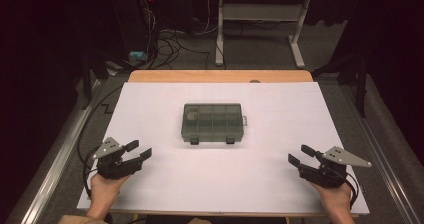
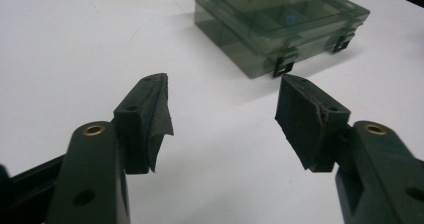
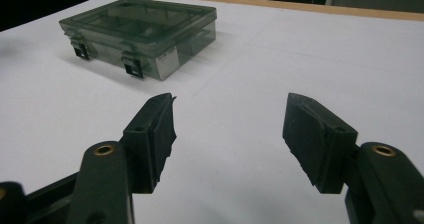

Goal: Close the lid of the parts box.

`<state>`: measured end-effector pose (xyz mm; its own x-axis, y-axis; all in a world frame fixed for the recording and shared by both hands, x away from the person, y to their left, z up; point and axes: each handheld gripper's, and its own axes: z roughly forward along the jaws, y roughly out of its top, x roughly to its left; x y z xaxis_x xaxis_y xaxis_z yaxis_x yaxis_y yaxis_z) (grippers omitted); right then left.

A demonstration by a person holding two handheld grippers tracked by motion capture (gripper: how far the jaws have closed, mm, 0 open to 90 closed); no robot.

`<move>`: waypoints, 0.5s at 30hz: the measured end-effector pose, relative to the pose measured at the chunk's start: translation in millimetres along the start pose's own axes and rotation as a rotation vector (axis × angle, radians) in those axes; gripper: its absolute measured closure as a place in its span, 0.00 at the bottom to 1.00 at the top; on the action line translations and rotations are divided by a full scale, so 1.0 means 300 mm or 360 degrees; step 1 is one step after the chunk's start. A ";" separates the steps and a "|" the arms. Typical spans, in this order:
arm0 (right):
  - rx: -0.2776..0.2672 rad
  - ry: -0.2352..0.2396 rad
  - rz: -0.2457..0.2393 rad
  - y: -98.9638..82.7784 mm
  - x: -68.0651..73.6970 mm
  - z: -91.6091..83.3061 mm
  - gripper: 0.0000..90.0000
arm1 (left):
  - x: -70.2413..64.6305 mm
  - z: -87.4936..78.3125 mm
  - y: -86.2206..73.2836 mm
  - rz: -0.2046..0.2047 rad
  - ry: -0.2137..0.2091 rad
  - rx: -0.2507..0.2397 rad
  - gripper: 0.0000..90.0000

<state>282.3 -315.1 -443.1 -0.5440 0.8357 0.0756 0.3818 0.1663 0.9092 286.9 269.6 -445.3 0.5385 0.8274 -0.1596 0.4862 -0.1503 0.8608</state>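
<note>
Smoky green plastic, translucent: compartment box (image 1: 212, 122) lying flat on white sheet (image 1: 220, 184), lid down, two black latches (image 1: 194, 140) on the near wall; sitting ahead of both grippers, well apart from each, roughly midway between them; small round item dimly seen through lid in one corner compartment, too blurred to name. Left gripper (image 1: 139, 150) low over the sheet, held in left hand (image 1: 106, 188); jaws spread wide, nothing between the pads, just bare white sheet; box ahead and off to its right, latches (image 2: 284, 65) facing it, well beyond the fingertips (image 2: 150, 115). Right gripper (image 1: 300, 155) likewise low, gripped by right hand (image 1: 336, 198); jaws standing wide apart, empty; box (image 3: 142, 31) ahead and off to its left, one latch (image 3: 134, 66) nearest, still far from the pads (image 3: 159, 134). Grey three-cornered plates riding on top of each tool; cables trailing back past the wrists. Wooden table edge (image 1: 220, 76) beyond the box, far from either gripper; dark floor and cable tangle further back.
</note>
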 end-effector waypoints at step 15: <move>-0.0116 -0.0103 0.0031 -0.079 -0.028 -0.075 0.34 | 0.033 -0.036 -0.077 -0.0103 0.0027 -0.0062 0.38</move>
<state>261.1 -337.9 -456.0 -0.4870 0.8707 0.0689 0.3350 0.1134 0.9354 273.5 287.2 -461.6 0.4948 0.8439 -0.2073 0.4920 -0.0755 0.8673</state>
